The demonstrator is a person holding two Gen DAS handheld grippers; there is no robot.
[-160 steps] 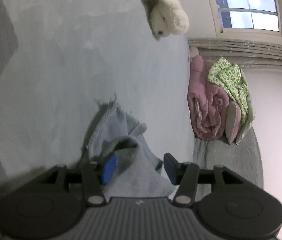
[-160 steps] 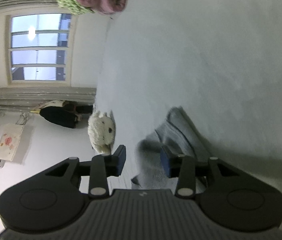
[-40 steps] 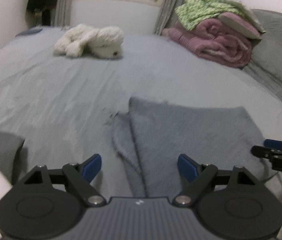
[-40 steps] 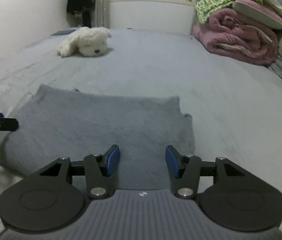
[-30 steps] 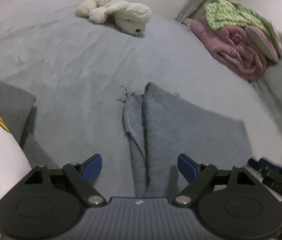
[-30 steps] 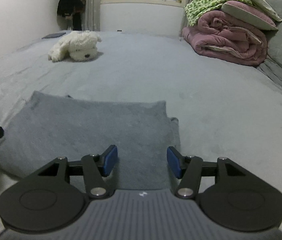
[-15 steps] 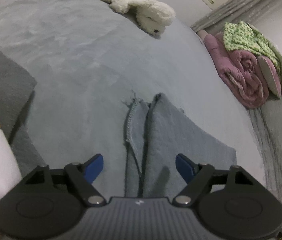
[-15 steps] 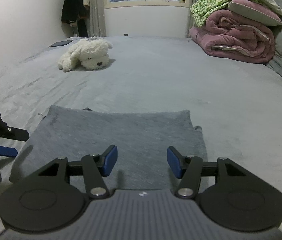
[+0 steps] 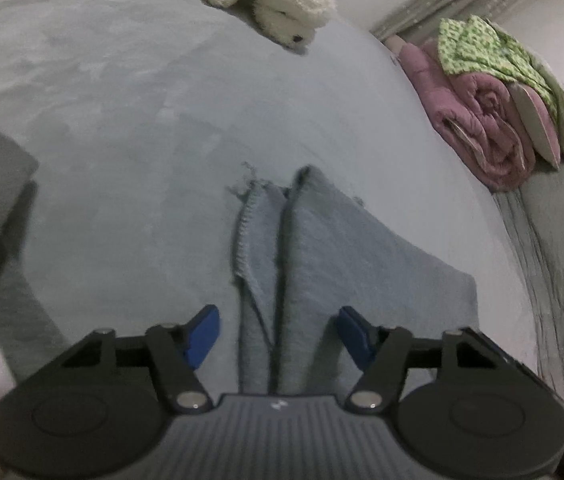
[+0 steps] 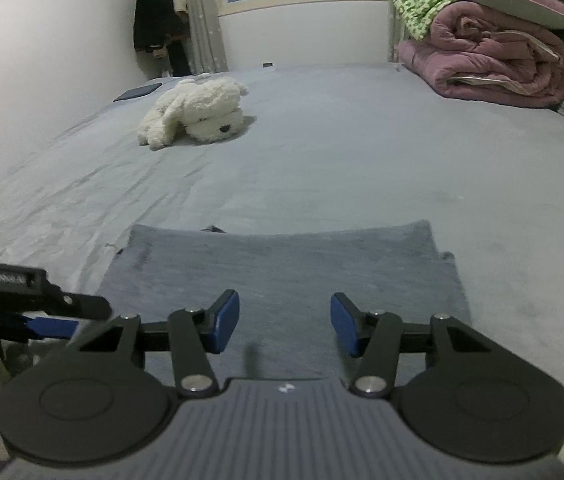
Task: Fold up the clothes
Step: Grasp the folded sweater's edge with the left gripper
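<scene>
both tools spread above garment

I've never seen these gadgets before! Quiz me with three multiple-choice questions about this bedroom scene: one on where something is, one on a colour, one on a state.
1. Where does the plush dog lie?
A. on the bed
B. on the pink quilt
C. on the windowsill

2. What colour are the gripper pads?
A. red
B. blue
C. yellow

3. How do both grippers stand?
A. shut on the garment
B. one open, one shut
C. both open, holding nothing

Answers:
1 A: the plush dog lies on the grey bed, apart from the pink quilt.
2 B: the pads are blue.
3 C: the left gripper and right gripper gape wide over the folded grey garment.
</scene>
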